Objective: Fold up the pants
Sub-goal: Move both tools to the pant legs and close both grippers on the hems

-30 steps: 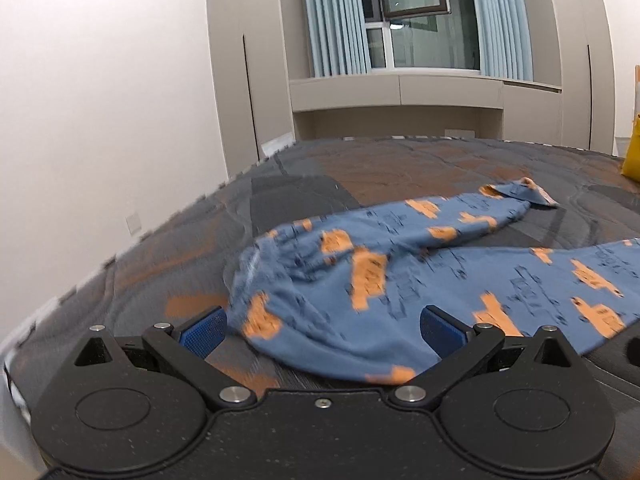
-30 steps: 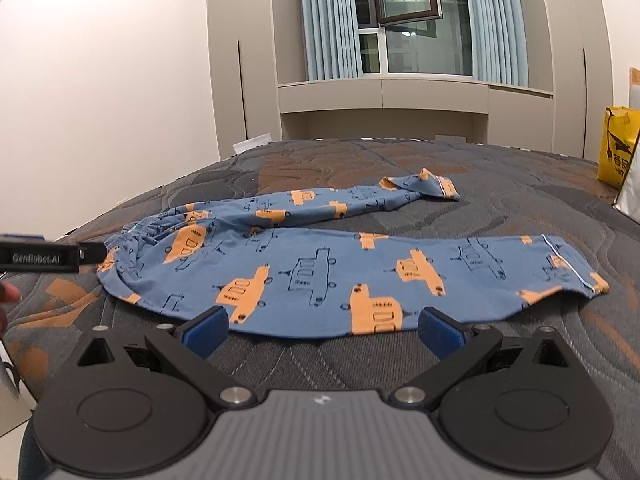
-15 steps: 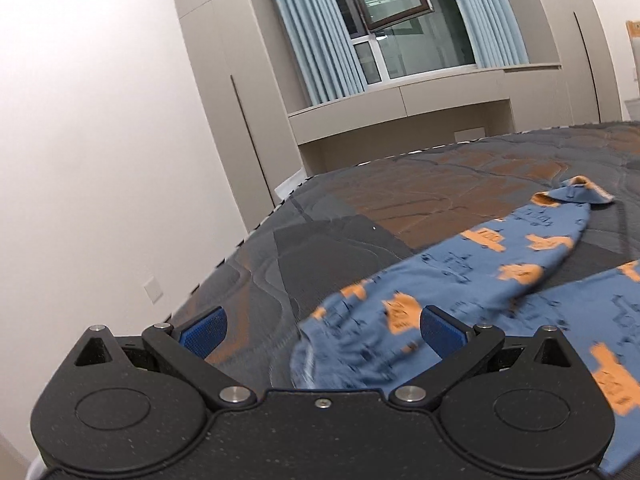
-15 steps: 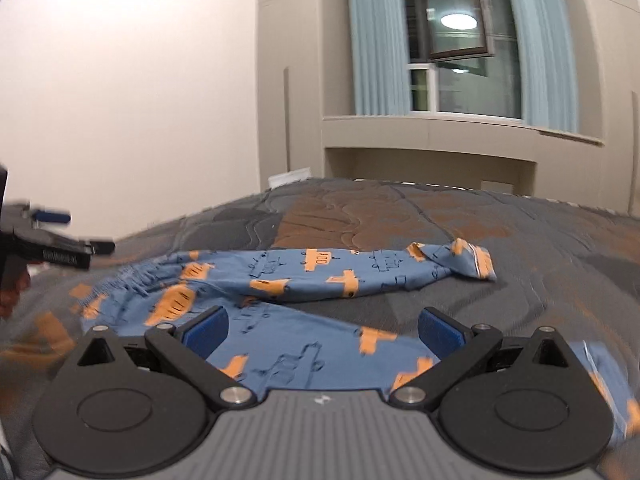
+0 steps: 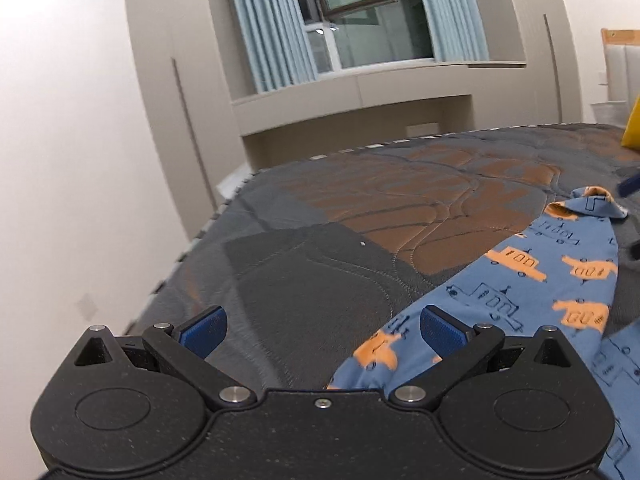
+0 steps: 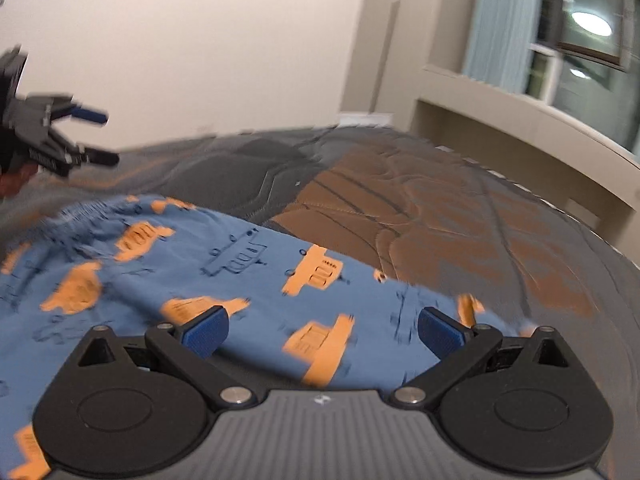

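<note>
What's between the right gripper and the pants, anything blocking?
Nothing visible. The right gripper has its jaws open right over the pants, which lie flat on the bed. Only bare fabric shows between the jaws. The left gripper is off by the waistband end, also open, clear of the path.

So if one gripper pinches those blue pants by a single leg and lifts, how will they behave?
The pants are probably floppy: thin fabric, creased, with the cuff curled over. Likely light, so the rest would drape and trail. On the quilted mattress they would likely bunch rather than slide cleanly.
</note>
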Demonstrator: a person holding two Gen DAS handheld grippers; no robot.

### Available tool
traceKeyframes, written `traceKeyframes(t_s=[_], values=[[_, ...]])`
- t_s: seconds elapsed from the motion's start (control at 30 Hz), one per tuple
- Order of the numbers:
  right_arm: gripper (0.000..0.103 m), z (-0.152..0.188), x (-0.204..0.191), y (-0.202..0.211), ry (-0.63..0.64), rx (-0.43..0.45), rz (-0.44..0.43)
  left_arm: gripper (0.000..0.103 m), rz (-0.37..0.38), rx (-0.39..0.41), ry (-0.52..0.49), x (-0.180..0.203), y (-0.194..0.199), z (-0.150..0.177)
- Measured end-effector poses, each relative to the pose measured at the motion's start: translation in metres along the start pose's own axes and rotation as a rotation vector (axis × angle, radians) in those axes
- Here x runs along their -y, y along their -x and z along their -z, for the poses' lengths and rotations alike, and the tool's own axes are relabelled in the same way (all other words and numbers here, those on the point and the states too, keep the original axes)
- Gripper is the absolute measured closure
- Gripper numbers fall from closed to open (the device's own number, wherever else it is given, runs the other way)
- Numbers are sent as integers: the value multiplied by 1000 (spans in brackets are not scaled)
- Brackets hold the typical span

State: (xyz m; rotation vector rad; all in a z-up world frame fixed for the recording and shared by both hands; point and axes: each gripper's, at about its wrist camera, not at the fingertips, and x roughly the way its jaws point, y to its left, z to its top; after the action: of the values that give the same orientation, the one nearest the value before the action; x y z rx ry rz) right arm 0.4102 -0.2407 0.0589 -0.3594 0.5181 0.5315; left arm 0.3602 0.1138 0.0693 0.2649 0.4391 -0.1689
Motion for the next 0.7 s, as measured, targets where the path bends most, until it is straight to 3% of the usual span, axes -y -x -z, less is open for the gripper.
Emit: traceKeyframes(t_s=[0.13,0.33,0.57,0.7], values=[[3,-26,23,-63,-6,-67,-67,0,66,-65,-25,-6,-42,-3],[20,-40,47,-136,-60,-133,-112,1,151,-188,-47,-10,-93,1],[23,-35,64,-167,-64,-175,-183,23,181,-272,10,-25,-113,6],[23,-32,73,-177,-112,-173,-225,30,223,-323,19,-25,-117,6]])
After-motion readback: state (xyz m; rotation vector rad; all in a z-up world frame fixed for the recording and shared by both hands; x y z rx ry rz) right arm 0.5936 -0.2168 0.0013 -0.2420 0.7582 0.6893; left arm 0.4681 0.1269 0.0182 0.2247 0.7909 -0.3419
